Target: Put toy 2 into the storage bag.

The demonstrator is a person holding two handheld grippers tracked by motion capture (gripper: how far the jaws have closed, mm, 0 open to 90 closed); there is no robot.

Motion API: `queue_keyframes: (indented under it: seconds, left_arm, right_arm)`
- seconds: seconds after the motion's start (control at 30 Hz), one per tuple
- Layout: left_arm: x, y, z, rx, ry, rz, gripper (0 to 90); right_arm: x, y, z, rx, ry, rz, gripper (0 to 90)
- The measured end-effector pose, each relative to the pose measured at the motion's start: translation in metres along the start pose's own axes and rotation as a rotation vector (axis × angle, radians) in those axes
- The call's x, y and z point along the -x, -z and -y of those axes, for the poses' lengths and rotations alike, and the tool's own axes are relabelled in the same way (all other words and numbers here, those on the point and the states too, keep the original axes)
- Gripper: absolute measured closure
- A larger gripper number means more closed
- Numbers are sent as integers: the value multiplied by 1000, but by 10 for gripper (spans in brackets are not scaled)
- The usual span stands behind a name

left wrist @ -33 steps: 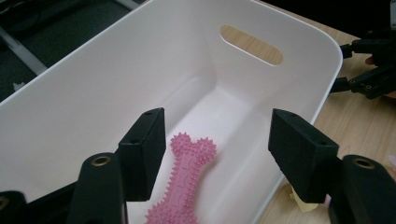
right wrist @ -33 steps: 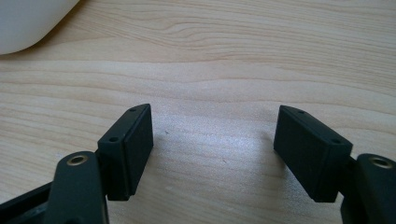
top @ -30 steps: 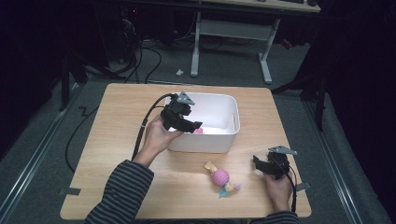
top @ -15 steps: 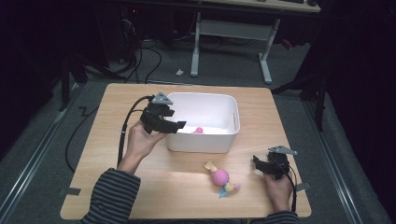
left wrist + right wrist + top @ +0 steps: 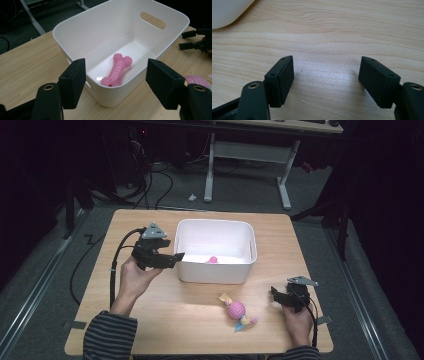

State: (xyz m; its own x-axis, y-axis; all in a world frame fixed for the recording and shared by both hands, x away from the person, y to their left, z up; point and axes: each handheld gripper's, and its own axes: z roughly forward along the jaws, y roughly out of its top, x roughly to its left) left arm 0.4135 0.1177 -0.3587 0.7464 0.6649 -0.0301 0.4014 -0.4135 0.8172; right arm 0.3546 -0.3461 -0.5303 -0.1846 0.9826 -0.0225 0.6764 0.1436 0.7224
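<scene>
Left gripper [image 5: 172, 256] is hovering left of centre, jaws spread and just opening further, nothing between them. White bin [image 5: 197, 265] is sitting mid-frame, pink spiky bone toy [image 5: 117, 70] lying inside (flat on its floor). Pink spiky ball toy [image 5: 236, 310] is lying lower centre-right. Right gripper [image 5: 276, 293] is resting lower right, jaws spread, empty.

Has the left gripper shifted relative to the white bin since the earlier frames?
Yes. The left gripper has moved leftward off the white bin, from above its front-left corner to beside its left wall. Its jaws have just been opening, with nothing between them.
</scene>
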Motion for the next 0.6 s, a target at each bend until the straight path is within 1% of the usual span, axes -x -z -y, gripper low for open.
queue_keyframes:
  seconds: [0.27,0.43,0.53,0.6]
  left_arm:
    - [-5,15,14,27,22,-29,325]
    - [-6,25,26,68,23,-62,324]
    - [-9,27,33,72,35,-54,322]
    - [-10,28,40,72,36,-60,315]
  right_arm:
    - [0,0,0,0,0,0,288]
    - [0,0,0,0,0,0,289]
    - [0,0,0,-1,-3,-1,289]
    - [0,0,0,1,-2,-1,290]
